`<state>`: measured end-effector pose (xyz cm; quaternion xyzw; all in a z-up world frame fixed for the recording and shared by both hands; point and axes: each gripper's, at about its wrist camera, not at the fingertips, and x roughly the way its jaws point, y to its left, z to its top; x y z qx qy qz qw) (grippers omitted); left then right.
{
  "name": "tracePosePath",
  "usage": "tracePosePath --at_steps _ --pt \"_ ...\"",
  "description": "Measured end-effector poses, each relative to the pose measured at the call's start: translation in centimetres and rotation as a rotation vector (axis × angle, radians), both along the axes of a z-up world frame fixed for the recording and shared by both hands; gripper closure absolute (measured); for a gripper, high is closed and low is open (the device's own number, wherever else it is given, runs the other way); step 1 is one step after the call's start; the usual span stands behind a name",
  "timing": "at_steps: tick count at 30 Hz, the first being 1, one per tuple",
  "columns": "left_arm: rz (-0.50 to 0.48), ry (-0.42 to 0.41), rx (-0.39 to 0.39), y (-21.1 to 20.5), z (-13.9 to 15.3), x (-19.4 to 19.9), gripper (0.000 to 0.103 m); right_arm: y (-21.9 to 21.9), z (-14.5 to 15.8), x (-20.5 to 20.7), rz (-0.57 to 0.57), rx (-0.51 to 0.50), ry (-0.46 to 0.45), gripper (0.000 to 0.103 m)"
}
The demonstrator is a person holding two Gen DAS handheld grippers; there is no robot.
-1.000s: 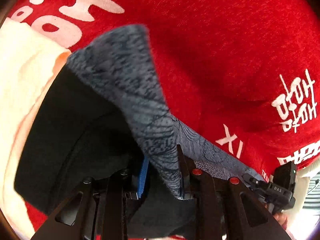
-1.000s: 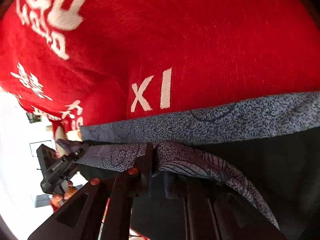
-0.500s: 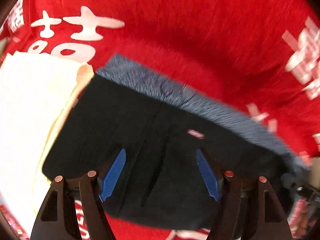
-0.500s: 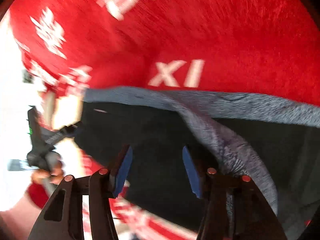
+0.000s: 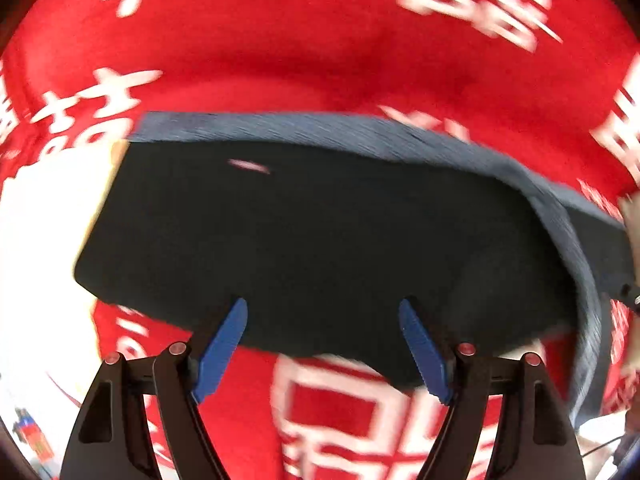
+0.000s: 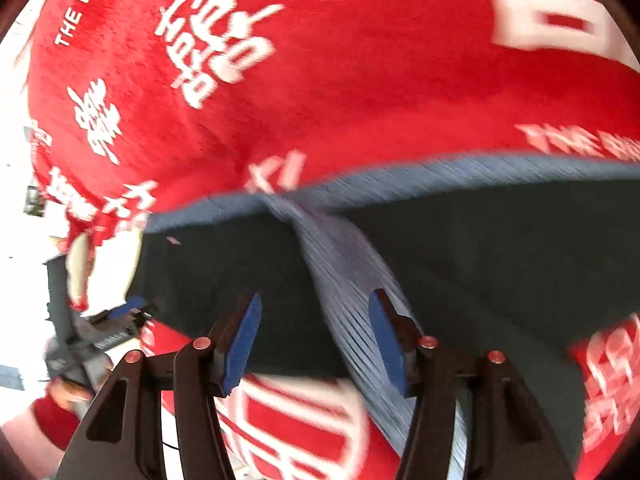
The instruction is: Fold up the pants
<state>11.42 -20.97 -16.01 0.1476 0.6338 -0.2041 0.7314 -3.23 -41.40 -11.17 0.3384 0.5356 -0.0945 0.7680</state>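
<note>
Dark pants (image 5: pixel 312 240) with a grey-blue patterned waistband (image 5: pixel 304 130) are seen laid flat across the middle of the left wrist frame on a red blanket (image 5: pixel 320 40) printed with white lettering, the band running along the garment's upper edge. The left hand-held gripper (image 5: pixel 322 344) is shown at the bottom centre with its jaws spread wide and nothing between the blue pads (image 5: pixel 222 350), which are poised over the garment's lower edge. In the right wrist frame the pants (image 6: pixel 500 260) are spread from centre left to the right edge, and a strip of the grey-blue band (image 6: pixel 344 264) is seen turned back, slanting down through the middle. The right hand-held gripper (image 6: pixel 314 340) is likewise held wide apart and empty, the strip passing beneath its right pad (image 6: pixel 386 340). The other hand-held gripper (image 6: pixel 96 332) can be made out at the lower left, blurred. A pale cloth (image 5: pixel 44 208) is visible at the left edge, beside the pants.
</note>
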Motion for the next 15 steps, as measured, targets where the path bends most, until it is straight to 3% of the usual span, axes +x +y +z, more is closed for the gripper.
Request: tracePosePath --at_steps 6,11,15 --pt "-0.164 0.1 -0.064 -5.0 -0.1 -7.3 0.024 1.7 0.0 -11.2 -0.144 -0.138 0.159 0.043" --pt "-0.278 0.141 -0.084 -7.6 -0.7 -12.7 0.024 3.6 -0.2 -20.9 -0.327 -0.112 0.232 0.043" --pt "-0.338 0.125 -0.101 -8.0 0.1 -16.2 0.024 5.1 -2.1 -26.0 -0.4 -0.093 0.257 0.043"
